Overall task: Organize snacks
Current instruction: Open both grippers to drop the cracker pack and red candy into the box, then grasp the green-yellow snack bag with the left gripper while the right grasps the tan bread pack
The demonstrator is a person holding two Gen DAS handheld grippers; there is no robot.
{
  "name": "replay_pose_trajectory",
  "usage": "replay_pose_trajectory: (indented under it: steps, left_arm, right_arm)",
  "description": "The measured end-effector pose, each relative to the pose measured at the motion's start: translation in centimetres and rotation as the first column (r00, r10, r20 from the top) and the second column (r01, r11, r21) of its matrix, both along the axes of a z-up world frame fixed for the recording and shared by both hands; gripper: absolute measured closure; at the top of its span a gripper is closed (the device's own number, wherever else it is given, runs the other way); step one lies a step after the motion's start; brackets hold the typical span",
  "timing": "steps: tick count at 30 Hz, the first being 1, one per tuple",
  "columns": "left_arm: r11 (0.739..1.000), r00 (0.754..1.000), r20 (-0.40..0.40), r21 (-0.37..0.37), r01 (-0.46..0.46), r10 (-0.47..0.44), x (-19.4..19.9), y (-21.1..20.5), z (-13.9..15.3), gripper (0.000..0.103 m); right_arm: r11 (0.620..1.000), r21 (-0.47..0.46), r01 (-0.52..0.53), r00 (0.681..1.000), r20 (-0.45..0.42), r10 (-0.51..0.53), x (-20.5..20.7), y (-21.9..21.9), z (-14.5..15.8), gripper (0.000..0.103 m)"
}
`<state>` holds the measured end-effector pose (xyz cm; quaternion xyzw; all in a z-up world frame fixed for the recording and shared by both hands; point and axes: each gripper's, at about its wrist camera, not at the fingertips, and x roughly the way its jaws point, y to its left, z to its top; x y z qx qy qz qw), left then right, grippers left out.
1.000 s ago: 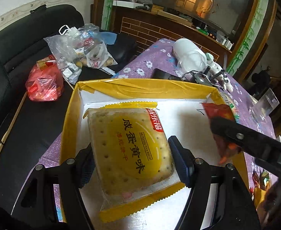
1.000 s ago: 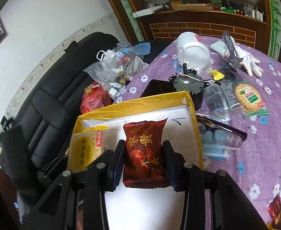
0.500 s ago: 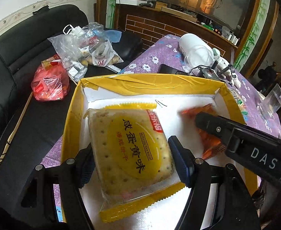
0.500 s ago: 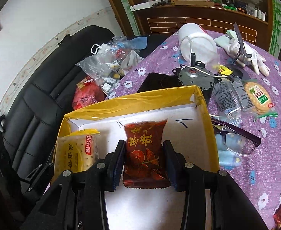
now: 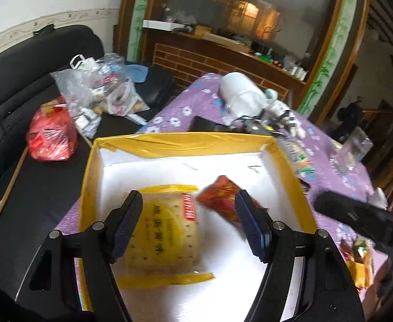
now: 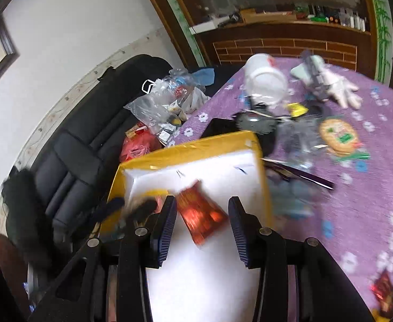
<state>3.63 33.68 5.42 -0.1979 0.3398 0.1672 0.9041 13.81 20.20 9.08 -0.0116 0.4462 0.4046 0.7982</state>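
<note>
A yellow-rimmed box [image 5: 183, 141] with a white floor stands on the purple tablecloth. In it lies a yellow cracker packet [image 5: 164, 236], and a red snack packet [image 5: 223, 201] rests tilted just to its right. My left gripper [image 5: 187, 193] hovers open above both, touching neither. In the right wrist view the box [image 6: 196, 145] holds the red packet [image 6: 201, 214], which lies loose below my right gripper [image 6: 202, 199]. Its jaws stand apart and clear of the packet. The right gripper's black body [image 5: 357, 220] shows at the box's right edge.
Clear plastic bags [image 5: 94, 94] and a red bag [image 5: 51, 139] sit on the black sofa [image 5: 22, 80] to the left. Behind the box are a white jug [image 6: 266, 80], a white glove [image 6: 338, 88], a round cracker pack [image 6: 338, 136] and glasses [image 6: 298, 174]. More snacks [image 6: 384, 289] lie at the lower right.
The red packet has left the right gripper and dropped tilted into the box beside the crackers. The right gripper has drawn back to the right; the left has backed away from the cracker packet.
</note>
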Motion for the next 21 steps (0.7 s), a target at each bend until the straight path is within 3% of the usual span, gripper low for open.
replay_pose_trajectory:
  steps: [4,11,16,21]
  left_arm:
    - [0.999,0.999,0.028,0.029,0.026,-0.026,-0.1,-1.1,0.7,0.032]
    - [0.988,0.986,0.092,0.084,0.129,-0.137,-0.6,-4.0,1.9,0.032]
    - [0.969,0.969,0.126,0.153,0.192,-0.212,-1.1,-6.0,2.9,0.032]
    - [0.949,0.951,0.100,0.149,0.278,-0.294,-0.8,-7.7,3.3,0.032]
  right_arm:
    - [1.000,-0.010,0.019,0.999,0.026,-0.019,-1.8,-6.5,0.4,0.062]
    - [0.984,-0.160,0.080,0.997,0.007,-0.080,-3.7,-14.7,-3.7,0.069]
    - [0.985,-0.077,0.156,0.988,0.011,-0.156,-3.9,-20.0,-3.1,0.071]
    - [0.958,-0.024,0.285,0.958,0.046,-0.284,-2.4,-26.4,-1.4,0.067]
